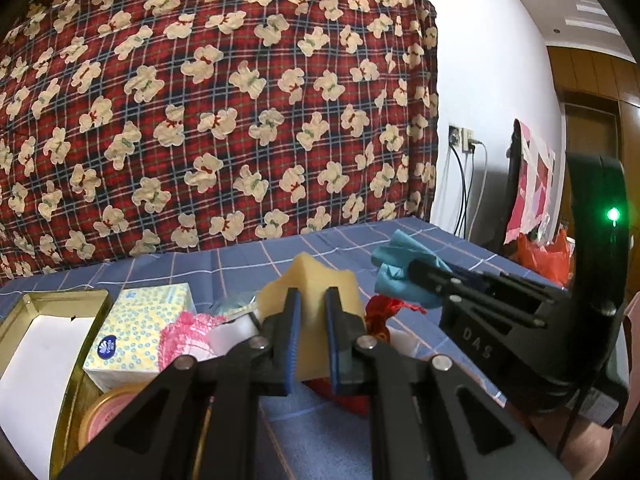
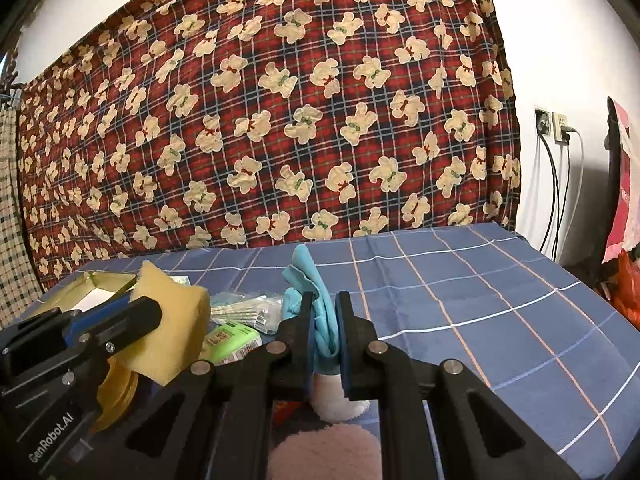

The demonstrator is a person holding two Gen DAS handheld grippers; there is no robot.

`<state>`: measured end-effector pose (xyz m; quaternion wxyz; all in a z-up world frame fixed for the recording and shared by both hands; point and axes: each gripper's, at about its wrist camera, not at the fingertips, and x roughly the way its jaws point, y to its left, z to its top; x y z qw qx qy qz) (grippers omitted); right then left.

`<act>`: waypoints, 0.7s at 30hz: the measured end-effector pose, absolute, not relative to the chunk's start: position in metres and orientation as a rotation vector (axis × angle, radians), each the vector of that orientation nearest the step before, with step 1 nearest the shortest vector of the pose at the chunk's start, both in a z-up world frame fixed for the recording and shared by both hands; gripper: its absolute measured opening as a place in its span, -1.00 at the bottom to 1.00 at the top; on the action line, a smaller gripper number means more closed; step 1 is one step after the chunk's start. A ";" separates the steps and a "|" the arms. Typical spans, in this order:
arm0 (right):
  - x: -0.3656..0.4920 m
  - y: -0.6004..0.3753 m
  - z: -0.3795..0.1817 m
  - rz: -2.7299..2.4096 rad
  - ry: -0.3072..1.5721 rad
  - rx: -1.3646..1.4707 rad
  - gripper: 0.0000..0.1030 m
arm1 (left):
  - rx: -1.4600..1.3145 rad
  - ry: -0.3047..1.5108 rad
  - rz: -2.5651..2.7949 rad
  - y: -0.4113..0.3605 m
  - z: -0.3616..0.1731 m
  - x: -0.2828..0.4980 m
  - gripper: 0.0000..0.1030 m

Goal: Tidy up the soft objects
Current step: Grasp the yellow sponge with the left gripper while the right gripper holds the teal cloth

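Between the blue pads of the left gripper (image 1: 312,336) sits a yellow sponge (image 1: 316,292), pinched near its lower edge and lifted clear of the blue checked tablecloth (image 1: 248,264). The jaws stand narrow, pressing in on the sponge. The right gripper (image 2: 325,332) holds a teal cloth (image 2: 316,304) in the same way, clamped mid-length, with loose folds standing up beyond the fingertips. Both soft items appear raised for carrying, probably toward the gold tin (image 1: 60,300) lying ahead and to the left of the left gripper.

Just left of the left gripper's fingers are a yellow dotted tissue pack (image 1: 140,332), a pink frilly item (image 1: 188,332) and a roll of tape (image 1: 112,408), the tape seemingly inside a second gold tray. A red item (image 1: 380,312) lies just beyond the right finger. Ahead of the right gripper, to its left, lie a clear packet (image 2: 248,308) and a green pack (image 2: 232,340); a white soft item (image 2: 336,400) and a pink fuzzy one (image 2: 324,452) sit under its fingers.

The two grippers are close together, so collision is the main risk, and the tissue pack crowds the path to the tin.
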<state>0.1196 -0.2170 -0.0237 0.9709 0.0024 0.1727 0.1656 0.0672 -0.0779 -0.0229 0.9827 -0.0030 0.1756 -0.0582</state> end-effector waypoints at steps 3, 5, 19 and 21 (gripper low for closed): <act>0.117 -0.217 -0.023 0.326 0.333 0.010 -0.79 | -0.010 0.337 -0.114 -0.076 -0.020 0.066 -0.83; 0.116 -0.216 -0.022 0.328 0.324 0.011 -0.79 | -0.017 0.324 -0.104 -0.074 -0.019 0.064 -0.84; 0.112 -0.197 -0.022 0.337 0.289 -0.030 -0.79 | -0.041 0.239 -0.031 -0.054 -0.015 0.050 -0.85; 0.112 -0.193 -0.022 0.339 0.285 -0.037 -0.79 | -0.054 0.219 -0.031 -0.049 -0.013 0.046 -0.85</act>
